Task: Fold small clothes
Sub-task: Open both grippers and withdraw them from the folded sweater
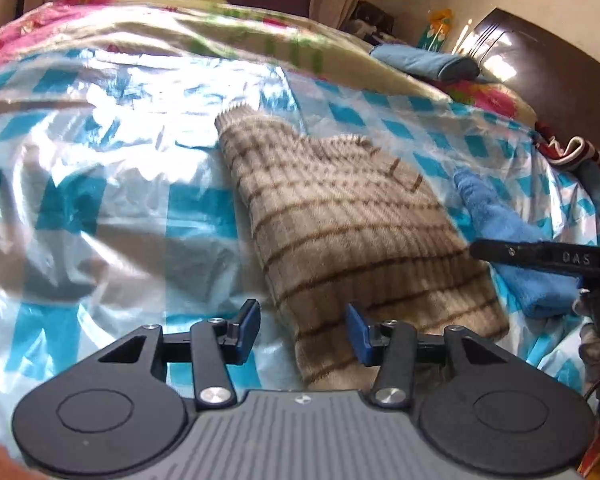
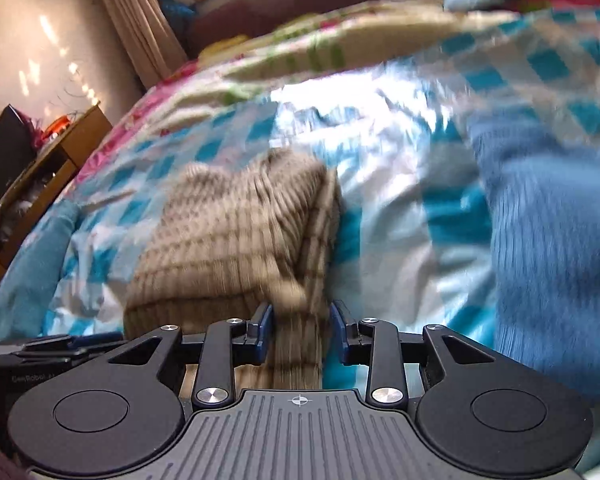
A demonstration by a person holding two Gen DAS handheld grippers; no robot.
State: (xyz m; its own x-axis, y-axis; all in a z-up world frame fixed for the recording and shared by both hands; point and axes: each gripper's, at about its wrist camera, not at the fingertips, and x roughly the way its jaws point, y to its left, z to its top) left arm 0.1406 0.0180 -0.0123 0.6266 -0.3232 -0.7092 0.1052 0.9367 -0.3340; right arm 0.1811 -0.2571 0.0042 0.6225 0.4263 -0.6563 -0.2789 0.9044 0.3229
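Left tongs (image 1: 303,332) parted, empty | right tongs (image 2: 302,332) parted, empty | beige sweater (image 1: 340,220) lengthwise away, folded

The right wrist view is smeared with motion blur; the blue cloth (image 2: 548,240) runs off its right edge, and the beige sweater's (image 2: 236,236) near hem hides behind the gripper body.

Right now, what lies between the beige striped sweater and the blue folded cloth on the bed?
Only a bare strip of the blue-and-white checkered plastic sheet separates the beige striped sweater from the blue folded cloth. The right wrist view shows it best.
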